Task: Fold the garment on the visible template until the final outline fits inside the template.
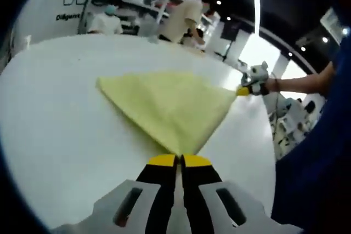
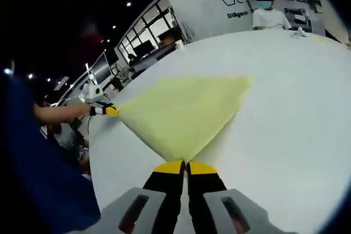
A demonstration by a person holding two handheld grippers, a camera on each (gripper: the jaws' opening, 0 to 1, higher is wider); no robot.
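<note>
With the left tongs (image 1: 179,161) and right tongs (image 2: 185,167) each clamped on a corner of the pale yellow cloth garment (image 1: 167,105) stretched over the white worktop (image 1: 60,113), uneven pulling could slip a corner free.

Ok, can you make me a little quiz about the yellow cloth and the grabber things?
1. True or false: the left hand-held gripper is shut on a corner of the yellow garment.
2. What colour is the table? A) white B) black C) red
3. Fill in: the right hand-held gripper pinches another ____ of the garment.

Key: 1 true; 2 A; 3 corner.
</note>
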